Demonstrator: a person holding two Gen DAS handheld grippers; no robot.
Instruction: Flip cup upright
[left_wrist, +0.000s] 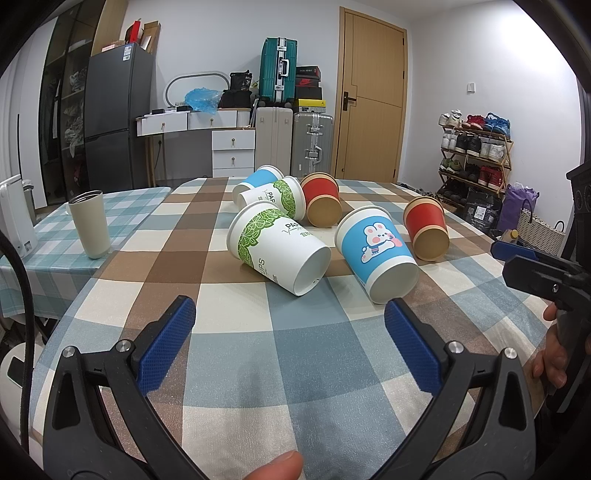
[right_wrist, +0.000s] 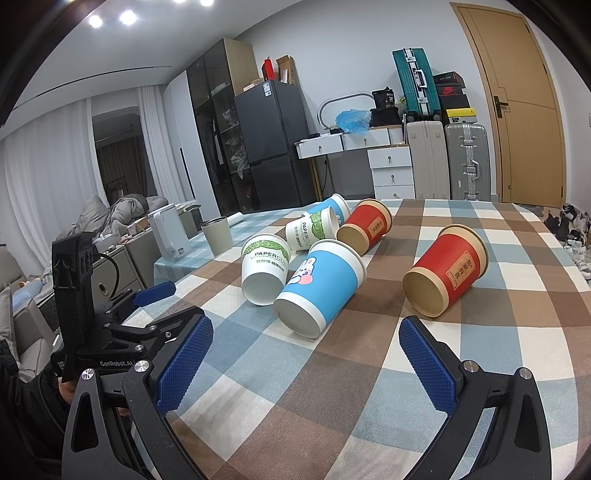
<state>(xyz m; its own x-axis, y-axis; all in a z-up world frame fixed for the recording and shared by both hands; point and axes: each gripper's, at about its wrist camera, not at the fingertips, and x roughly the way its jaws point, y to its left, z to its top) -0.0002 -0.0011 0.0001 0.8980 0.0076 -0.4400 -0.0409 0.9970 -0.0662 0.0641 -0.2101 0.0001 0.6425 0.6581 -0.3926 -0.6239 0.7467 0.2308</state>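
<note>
Six paper cups (left_wrist: 376, 254) lying on their sides, clustered mid-bench (left_wrist: 303, 350). Left tool (left_wrist: 290, 325): spread, holding nothing. Right tool (right_wrist: 306, 350): spread, holding nothing. Tumbler (left_wrist: 90, 223) upright at left.

"papercup" on green-leaf cup (right_wrist: 265, 266)

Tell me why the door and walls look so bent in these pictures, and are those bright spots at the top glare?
Left wrist view: the fisheye lens bows the door and darkens the corners; the cups stay sharp under soft, even light. Right wrist view: same curving; the bright spots are ceiling lights, blown out white, and the red cup casts only a faint shadow.
</note>
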